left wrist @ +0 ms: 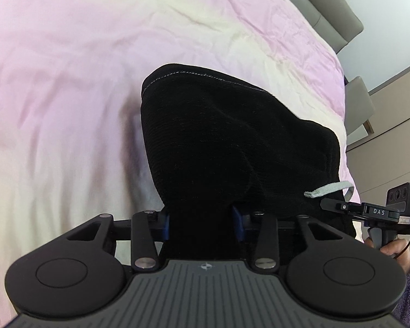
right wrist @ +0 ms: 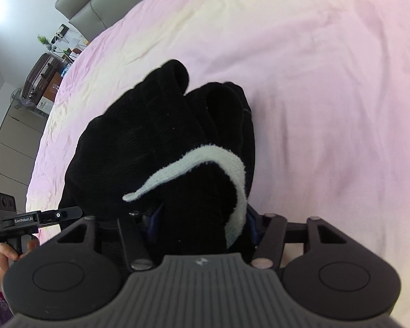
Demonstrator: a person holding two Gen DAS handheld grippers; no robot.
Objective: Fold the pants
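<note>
A: Left gripper (left wrist: 202,225) is clamped on black pants (left wrist: 227,142), bunched over the pink bedsheet (left wrist: 68,82).

B: Right gripper (right wrist: 202,227) is clamped on the same pants by the white drawstring (right wrist: 232,175). Soft, limp knit; best held at the waistband.

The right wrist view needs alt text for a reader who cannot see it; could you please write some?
The right gripper is shut on bunched black pants with a white strip, held above a pink bedsheet. The left gripper shows at the left edge, with a suitcase far behind.
</note>
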